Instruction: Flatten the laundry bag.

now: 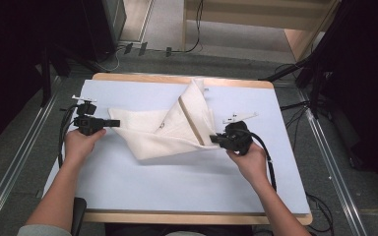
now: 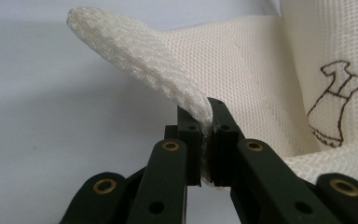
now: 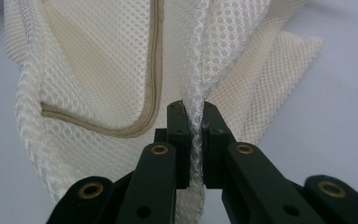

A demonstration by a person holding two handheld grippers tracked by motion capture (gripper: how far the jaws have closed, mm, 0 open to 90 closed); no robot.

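Cream mesh cloth [image 1: 170, 129] lying crumpled mid-table [image 1: 177, 191], long axis running side to side between the two hands. Left gripper [image 1: 114, 123] clamped on the cloth's left corner [image 2: 204, 116], right gripper [image 1: 215, 139] pinched shut on mesh at the cloth's right edge [image 3: 195, 126] — both equally near, each at its own end. Tan trim [image 3: 154, 60] just left of the right grip. Bare table on the near side of the cloth and outward past both ends — likely room to pull it taut and spread it flat.
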